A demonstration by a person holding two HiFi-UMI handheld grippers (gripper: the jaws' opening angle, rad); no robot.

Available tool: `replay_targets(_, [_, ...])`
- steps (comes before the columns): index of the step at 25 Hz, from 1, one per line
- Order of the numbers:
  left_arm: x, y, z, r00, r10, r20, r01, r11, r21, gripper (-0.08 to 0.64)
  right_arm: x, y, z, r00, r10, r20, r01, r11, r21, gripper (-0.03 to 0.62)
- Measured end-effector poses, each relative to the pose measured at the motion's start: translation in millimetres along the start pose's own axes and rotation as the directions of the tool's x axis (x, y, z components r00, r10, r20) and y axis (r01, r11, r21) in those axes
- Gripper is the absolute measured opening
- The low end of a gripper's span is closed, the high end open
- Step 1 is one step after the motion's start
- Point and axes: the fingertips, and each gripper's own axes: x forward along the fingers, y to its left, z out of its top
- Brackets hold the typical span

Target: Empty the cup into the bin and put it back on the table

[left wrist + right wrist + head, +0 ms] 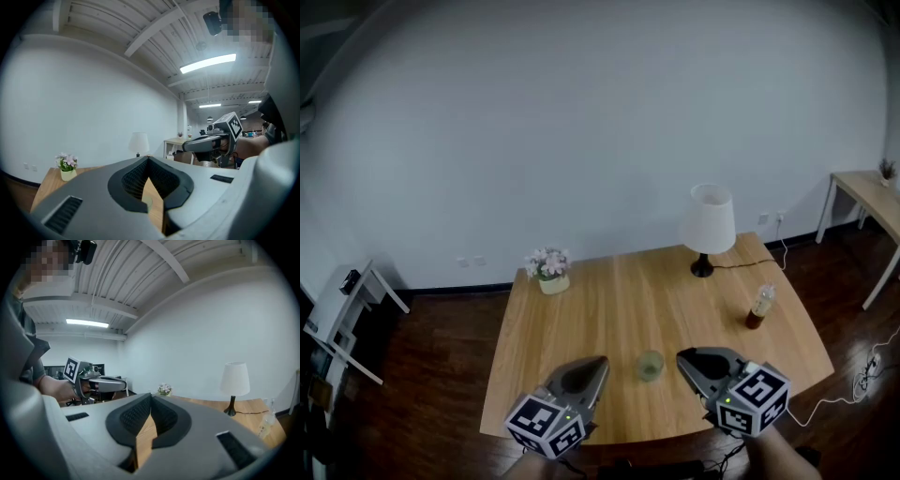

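1. The left tongs (600, 362) and the right tongs (681, 357) hang over the near edge of the desk (581, 319). Both are pressed together and pinch nothing.
2. The cup (650, 366) stands upright on the desk between them, touching neither. It lies at 3 o'clock from the left tips and 9 o'clock from the right.
3. From the cup, a bottle (759, 307) stands at 2 o'clock and flowers (548, 270) at 10 o'clock, both well apart.
4. A lamp (710, 225) stands at 1 o'clock by the far edge.
5. A side table (872, 192) stands farthest off, at 2 o'clock.
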Motion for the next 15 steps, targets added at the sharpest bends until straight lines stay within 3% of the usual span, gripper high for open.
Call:
replay_targets(6, [18, 19, -12, 1.0, 0.013, -0.025, -0.014, 1.0, -0.025, -0.009, 23, -22, -9, 0.999, 0.006, -0.034, -0.006, 1.0, 0.028, 0.002])
replay_targets(8, [22, 27, -18, 0.999, 0.02, -0.032, -0.022, 0.999, -0.041, -0.009, 33, -24, -14, 0.998, 0.012, -0.061, -0.011, 1.0, 0.025, 0.077])
replay_targets(15, [32, 57, -46, 0.997, 0.035, -0.064, -0.041, 0.996, -0.083, -0.009, 67, -40, -42, 0.992, 0.008, -0.129, -0.002, 0.999, 0.046, 0.077])
